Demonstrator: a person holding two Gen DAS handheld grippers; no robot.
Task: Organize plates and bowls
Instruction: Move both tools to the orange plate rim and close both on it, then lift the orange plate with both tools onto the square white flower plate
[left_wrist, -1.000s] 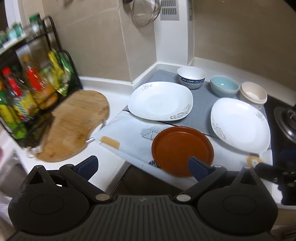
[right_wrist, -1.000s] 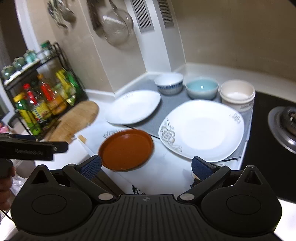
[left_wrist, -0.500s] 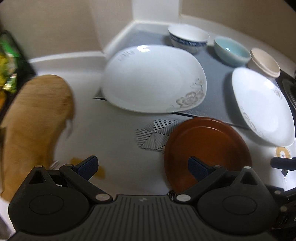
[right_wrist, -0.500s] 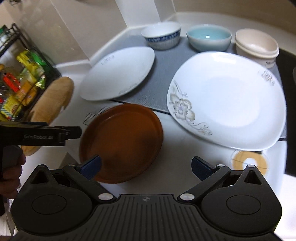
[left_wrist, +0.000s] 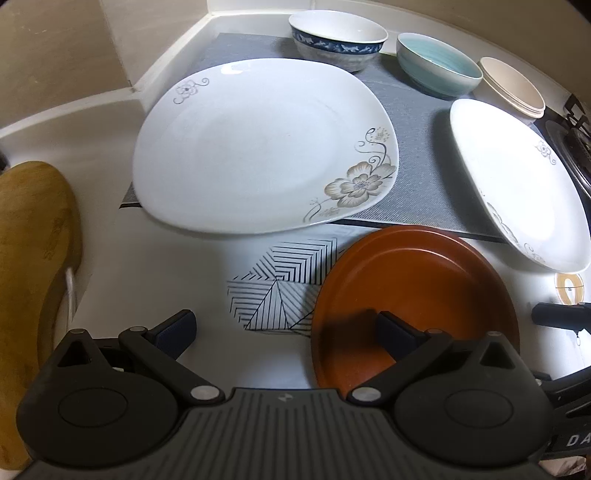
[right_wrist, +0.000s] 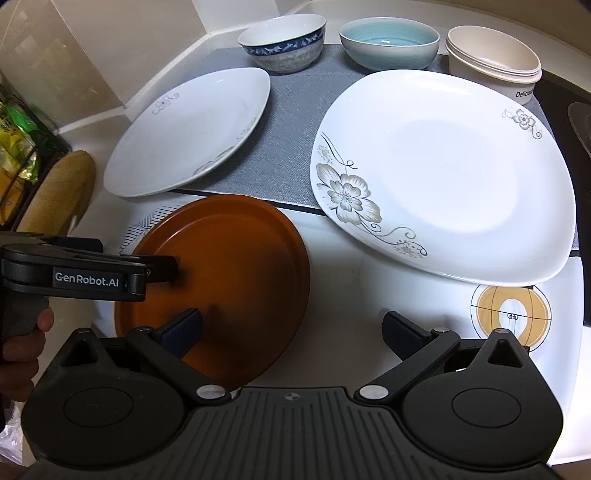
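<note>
Both grippers (left_wrist: 286, 326) (right_wrist: 291, 326) lower, nearer brown plate (left_wrist: 413, 295).

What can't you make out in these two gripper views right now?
- Brown plate: near rim hidden behind the left gripper in the left view.
- Cutting board: cut off by the left edge.
- Cream bowl lettering: cut off by the white plate, right view.

Ahead of the left fingers lies a white plate (left_wrist: 255, 147) with a beige-grey flower and grey scrolls, and a plain rust-brown plate (left_wrist: 417, 291) sits under the right finger, on a white mat (left_wrist: 288, 284) printed with black chevron lines. Beyond, on a grey mat (left_wrist: 421, 147), stand a white bowl (left_wrist: 338, 40) banded in blue, a pale turquoise bowl (left_wrist: 437, 64) and cream bowls (left_wrist: 513, 86)
</note>
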